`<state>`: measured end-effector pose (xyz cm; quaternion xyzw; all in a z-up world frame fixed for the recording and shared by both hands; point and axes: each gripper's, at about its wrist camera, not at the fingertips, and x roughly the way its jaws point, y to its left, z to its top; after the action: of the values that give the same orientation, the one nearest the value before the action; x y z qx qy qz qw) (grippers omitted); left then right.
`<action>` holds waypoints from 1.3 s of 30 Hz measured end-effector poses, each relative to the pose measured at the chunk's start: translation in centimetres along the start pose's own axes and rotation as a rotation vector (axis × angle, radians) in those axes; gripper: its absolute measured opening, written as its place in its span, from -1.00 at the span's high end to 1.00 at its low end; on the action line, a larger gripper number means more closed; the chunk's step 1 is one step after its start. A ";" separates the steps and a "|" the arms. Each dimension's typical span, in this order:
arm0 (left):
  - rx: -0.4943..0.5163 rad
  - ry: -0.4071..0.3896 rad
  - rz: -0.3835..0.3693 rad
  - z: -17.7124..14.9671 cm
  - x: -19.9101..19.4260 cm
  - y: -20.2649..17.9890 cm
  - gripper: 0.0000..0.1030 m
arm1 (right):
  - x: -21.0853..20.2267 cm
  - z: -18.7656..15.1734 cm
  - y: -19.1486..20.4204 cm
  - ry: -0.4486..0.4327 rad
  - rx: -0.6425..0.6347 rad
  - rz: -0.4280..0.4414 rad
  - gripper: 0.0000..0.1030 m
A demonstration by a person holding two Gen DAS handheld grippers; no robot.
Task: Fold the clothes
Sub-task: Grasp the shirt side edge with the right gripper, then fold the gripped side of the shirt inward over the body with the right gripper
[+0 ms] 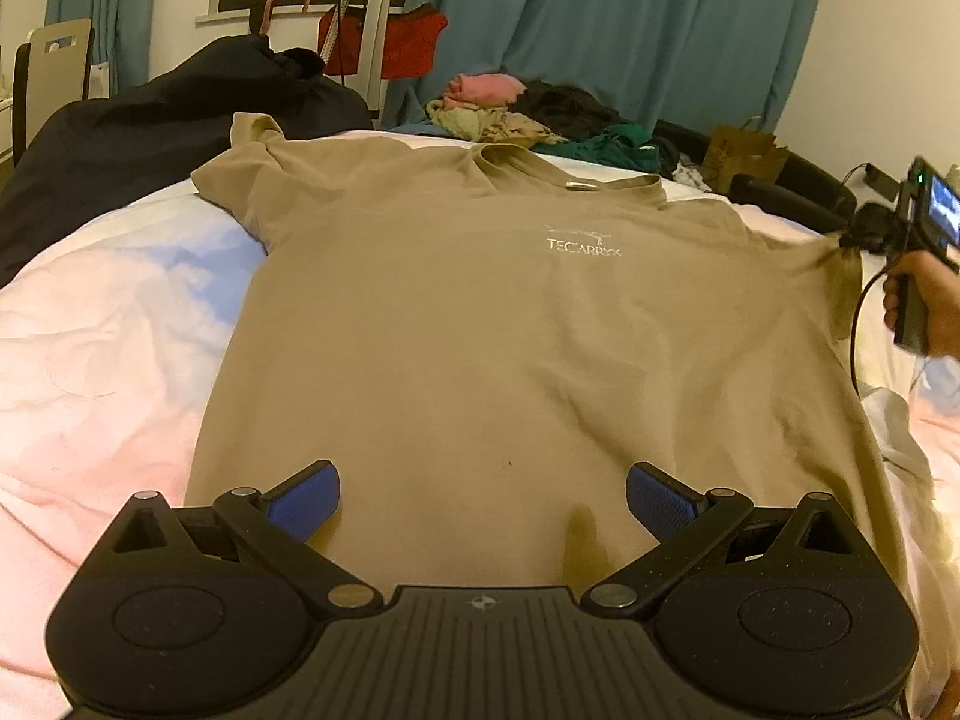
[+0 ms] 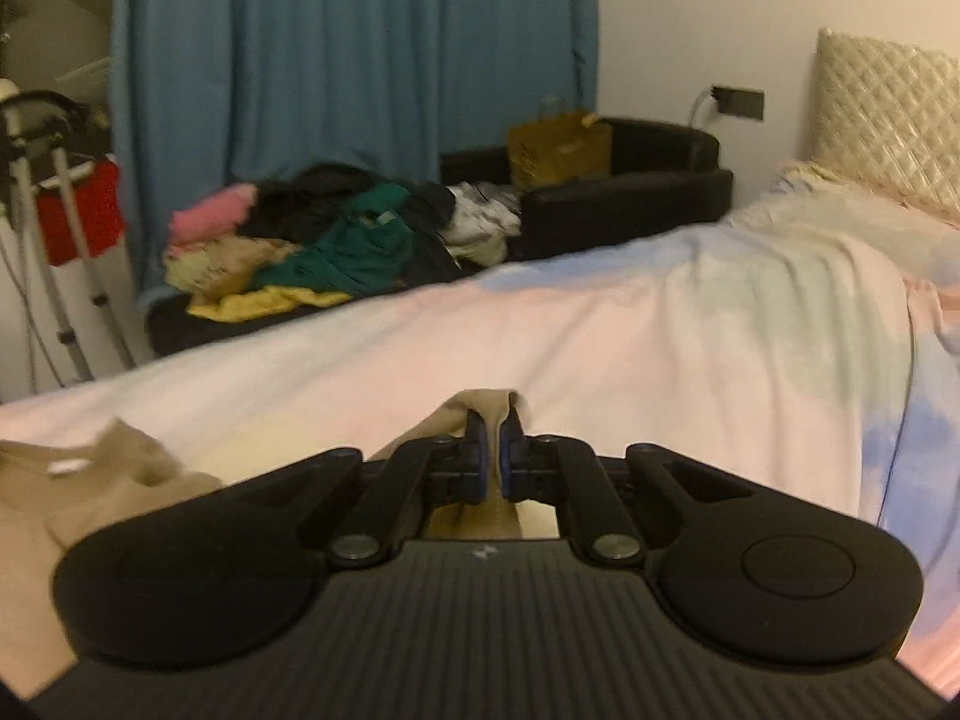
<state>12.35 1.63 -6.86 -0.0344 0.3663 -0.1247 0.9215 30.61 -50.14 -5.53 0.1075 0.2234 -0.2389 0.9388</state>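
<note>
Left jaws: spread wide, nothing between them; left gripper point(image 1: 483, 501) hovers over the bottom hem area of the shirt, blue pads point(image 1: 303, 507) apart on either side.
Right jaws: closed tight on a bunch of tan fabric; right gripper point(image 2: 492, 450) pinches the sleeve point(image 2: 486, 405), cloth poking up past the tips.
Right gripper, from left view: at far right edge point(image 1: 855, 240), sleeve end pulled out sideways to it; the person's hand point(image 1: 927, 300) holds the handle.
Tan T-shirt point(image 1: 510, 324): lies front up on the bed, mostly flat, collar at far end, pale logo on chest, light wrinkles in lower half.
Other sleeve point(image 1: 240, 162): far left, crumpled and partly folded back on itself.
Bedsheet point(image 1: 108, 324): pink, white and blue patches, under the whole shirt.
Dark garment point(image 1: 150, 138): on far left of bed, just beyond the crumpled sleeve.
Clothes pile point(image 2: 312, 240): pink, green, yellow, black items, past the bed's far edge on a black sofa point(image 2: 648, 192).
Paper bag point(image 2: 558, 150): brown, on the sofa.
Curtain point(image 2: 354, 54): blue, behind the pile.
Headboard point(image 2: 888, 114): quilted, cream, far right.
</note>
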 end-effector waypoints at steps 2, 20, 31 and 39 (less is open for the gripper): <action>-0.004 -0.003 -0.003 0.1 0.2 0.1 -0.99 | 0.8 -1.0 -0.7 0.059 0.054 0.018 0.77; -0.057 -0.043 -0.026 -0.4 -2.6 0.9 -0.99 | -4.8 -13.1 -4.6 0.241 0.750 0.406 -0.75; -0.110 -0.050 0.011 -0.1 -1.2 0.9 -0.99 | -1.5 -12.7 -5.3 0.036 0.761 0.443 -0.77; -0.147 -0.054 0.012 0.3 0.2 1.2 -0.99 | 0.6 -11.7 -2.1 -0.026 0.524 0.305 -0.39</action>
<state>12.98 2.73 -6.92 -0.1030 0.3496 -0.0909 0.9268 25.75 -48.62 -16.30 0.3751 0.1235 -0.1460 0.9070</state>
